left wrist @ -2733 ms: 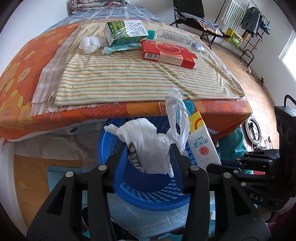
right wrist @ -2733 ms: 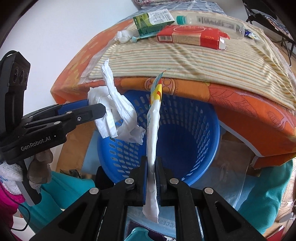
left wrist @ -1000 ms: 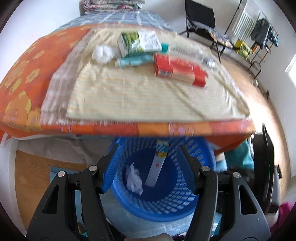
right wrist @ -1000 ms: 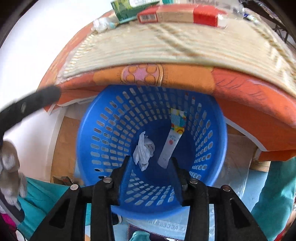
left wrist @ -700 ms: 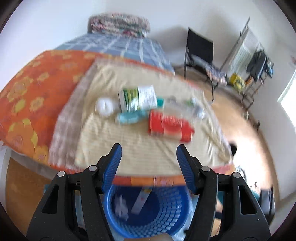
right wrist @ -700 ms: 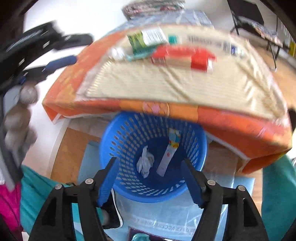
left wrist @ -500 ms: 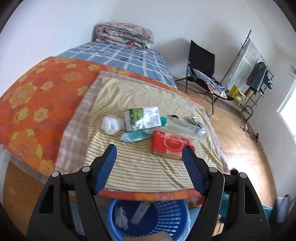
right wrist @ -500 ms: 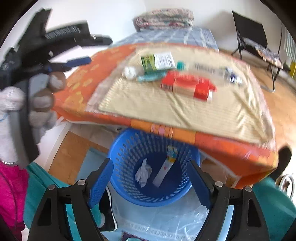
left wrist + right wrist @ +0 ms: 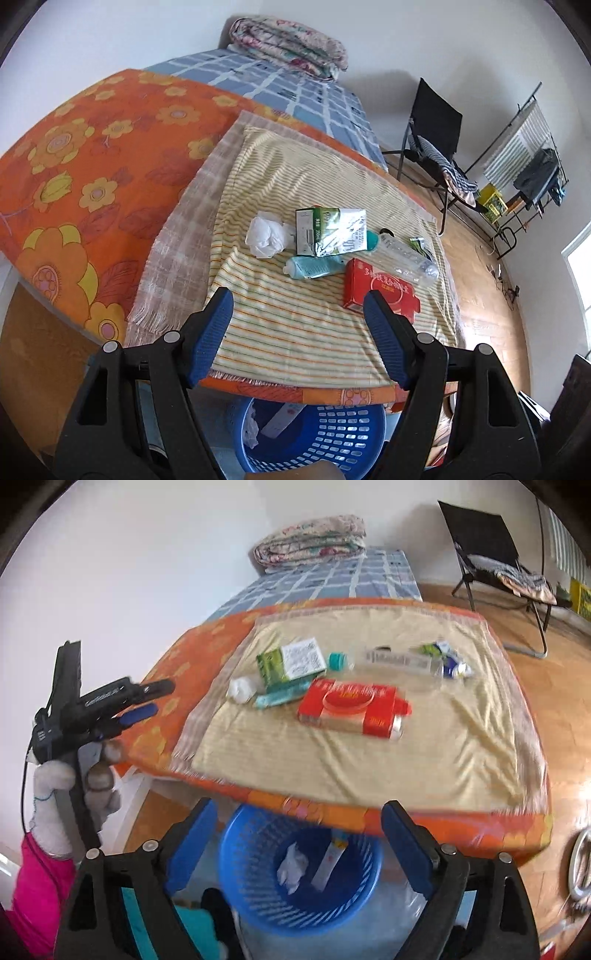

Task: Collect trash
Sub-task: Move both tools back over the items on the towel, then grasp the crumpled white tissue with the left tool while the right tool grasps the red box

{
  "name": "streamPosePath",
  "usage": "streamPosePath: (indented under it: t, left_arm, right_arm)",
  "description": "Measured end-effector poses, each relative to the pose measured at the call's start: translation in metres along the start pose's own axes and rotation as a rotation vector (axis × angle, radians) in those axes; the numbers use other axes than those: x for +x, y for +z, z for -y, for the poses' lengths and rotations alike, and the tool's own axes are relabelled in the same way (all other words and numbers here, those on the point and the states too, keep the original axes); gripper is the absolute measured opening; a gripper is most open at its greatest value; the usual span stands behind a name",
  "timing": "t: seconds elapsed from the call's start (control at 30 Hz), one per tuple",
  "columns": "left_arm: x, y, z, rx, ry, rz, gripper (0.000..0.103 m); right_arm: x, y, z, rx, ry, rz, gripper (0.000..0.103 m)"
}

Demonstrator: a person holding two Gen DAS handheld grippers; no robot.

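Both grippers, left and right, spread wide, nothing held, raised above bed edge. Blue basket on floor below contains white bag and wrapper. Red box, green carton, crumpled tissue lie on striped cloth.

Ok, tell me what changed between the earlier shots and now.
Both grippers let go. The left gripper dropped the white plastic bag and the right gripper dropped the long wrapper into the blue basket. Both then rose with fingers open, facing the bed. The red box, carton, tube, bottle and tissue stayed put.
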State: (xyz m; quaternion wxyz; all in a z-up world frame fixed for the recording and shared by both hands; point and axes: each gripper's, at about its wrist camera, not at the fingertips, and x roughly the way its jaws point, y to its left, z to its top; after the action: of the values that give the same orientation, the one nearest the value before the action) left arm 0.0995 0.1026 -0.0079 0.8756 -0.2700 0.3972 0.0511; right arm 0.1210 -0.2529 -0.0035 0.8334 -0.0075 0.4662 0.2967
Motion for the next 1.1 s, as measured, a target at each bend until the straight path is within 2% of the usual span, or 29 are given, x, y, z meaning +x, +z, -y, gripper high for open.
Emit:
streamPosePath:
  t: [0.2,0.5,0.63,0.8,1.1]
  left_arm:
    - [0.027,0.016,-0.006,-0.029,0.048,-0.012,0.076]
    - [0.082,0.03,-0.013,-0.014,0.112,-0.071,0.075]
    - [0.104,0.033,-0.017,-0.031,0.122,-0.099,0.075]
    - [0.122,0.037,-0.017,-0.038,0.124,-0.11,0.075]
    - [0.14,0.043,-0.03,-0.094,0.138,-0.12,0.075]
  right_arm:
    - [0.036,0.031,0.043,0.033,0.023,-0.011,0.092]
    - [0.098,0.063,0.128,0.27,0.097,-0.092,0.092]
    - [0.128,0.069,0.154,0.354,0.109,-0.122,0.092]
    - [0.165,0.063,0.169,0.446,0.198,-0.195,0.092]
    - [0.18,0.073,0.163,0.432,0.184,-0.162,0.09]
